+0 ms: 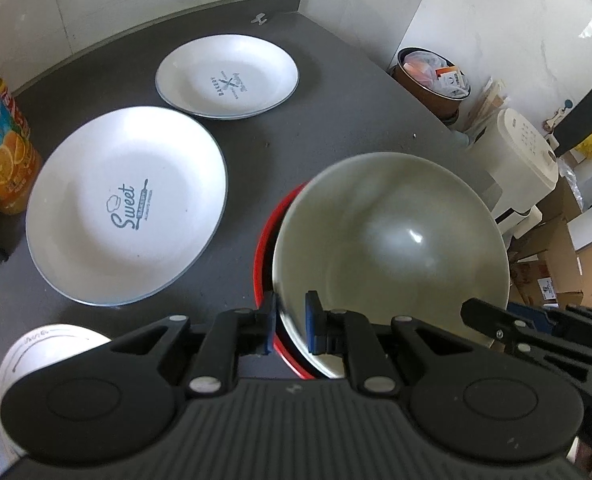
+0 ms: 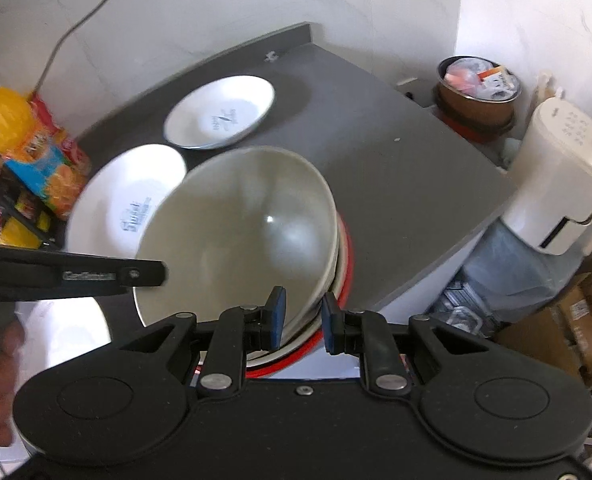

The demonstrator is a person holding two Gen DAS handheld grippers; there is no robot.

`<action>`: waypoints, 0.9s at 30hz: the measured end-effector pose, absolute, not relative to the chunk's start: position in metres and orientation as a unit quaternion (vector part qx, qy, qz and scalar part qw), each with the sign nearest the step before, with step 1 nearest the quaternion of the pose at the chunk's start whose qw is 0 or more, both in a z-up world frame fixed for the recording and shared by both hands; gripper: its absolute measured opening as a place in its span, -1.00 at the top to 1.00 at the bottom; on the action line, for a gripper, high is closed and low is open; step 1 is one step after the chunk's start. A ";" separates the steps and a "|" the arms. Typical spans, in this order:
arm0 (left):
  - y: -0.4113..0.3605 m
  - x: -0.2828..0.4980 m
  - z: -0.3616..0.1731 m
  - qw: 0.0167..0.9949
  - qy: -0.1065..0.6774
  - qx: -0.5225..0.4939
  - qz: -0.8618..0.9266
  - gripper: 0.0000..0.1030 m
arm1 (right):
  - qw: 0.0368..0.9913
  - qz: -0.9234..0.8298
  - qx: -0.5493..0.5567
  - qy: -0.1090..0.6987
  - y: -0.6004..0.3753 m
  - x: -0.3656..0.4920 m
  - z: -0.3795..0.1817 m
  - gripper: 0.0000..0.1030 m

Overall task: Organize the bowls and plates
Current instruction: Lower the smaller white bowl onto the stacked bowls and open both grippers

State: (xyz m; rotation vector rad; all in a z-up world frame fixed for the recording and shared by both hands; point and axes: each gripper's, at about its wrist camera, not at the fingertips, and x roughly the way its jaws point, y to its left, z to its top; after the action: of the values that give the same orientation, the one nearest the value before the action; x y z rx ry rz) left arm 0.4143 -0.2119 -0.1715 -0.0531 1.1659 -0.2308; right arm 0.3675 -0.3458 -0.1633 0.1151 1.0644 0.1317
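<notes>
Blue pads of the left gripper [image 1: 290, 322] straddle the near rim of the grey-white bowl [image 1: 391, 240], one pad inside and one outside, closed down on it; the right gripper [image 2: 303, 319] pinches the same bowl's rim from its own side, its pads likewise shut on the edge; the bowl sits nested in a red bowl [image 1: 266, 240], whose rim shows beneath it, near the right edge of the dark grey table [image 1: 335, 92]; to the left lies the large "Sweet" plate [image 1: 126, 204], flat on the table; beyond it, well apart, rests the smaller "Bakery" plate [image 1: 227, 76]; an orange juice bottle [image 1: 0, 140] stands at the far left; a white bowl [image 1: 48, 344] sits close by, partly hidden by the left gripper's body.
</notes>
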 end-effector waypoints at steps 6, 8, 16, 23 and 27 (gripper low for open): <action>-0.213 0.418 -0.172 0.828 0.551 -0.024 -0.104 0.77 | 0.847 0.076 0.051 0.524 -0.347 0.374 -0.163 0.54; -0.213 0.419 -0.171 0.829 0.550 -0.024 -0.101 0.75 | 0.849 0.078 0.058 0.519 -0.351 0.374 -0.158 0.42; -0.209 0.427 -0.170 0.830 0.551 -0.034 -0.079 0.73 | 0.857 0.086 0.081 0.502 -0.370 0.385 -0.155 0.86; -0.205 0.431 -0.173 0.827 0.556 -0.054 -0.064 0.72 | 0.846 0.105 0.071 0.518 -0.372 0.394 -0.163 0.86; -0.202 0.432 -0.167 0.827 0.554 -0.077 -0.055 0.72 | 0.834 0.122 0.082 0.531 -0.379 0.403 -0.157 0.81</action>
State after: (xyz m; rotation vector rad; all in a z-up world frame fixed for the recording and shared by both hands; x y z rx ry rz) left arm 0.4322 -0.2021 -0.1673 -0.1641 1.1764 -0.1175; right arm 0.4031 -0.3786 -0.1567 0.1737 1.1253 0.2575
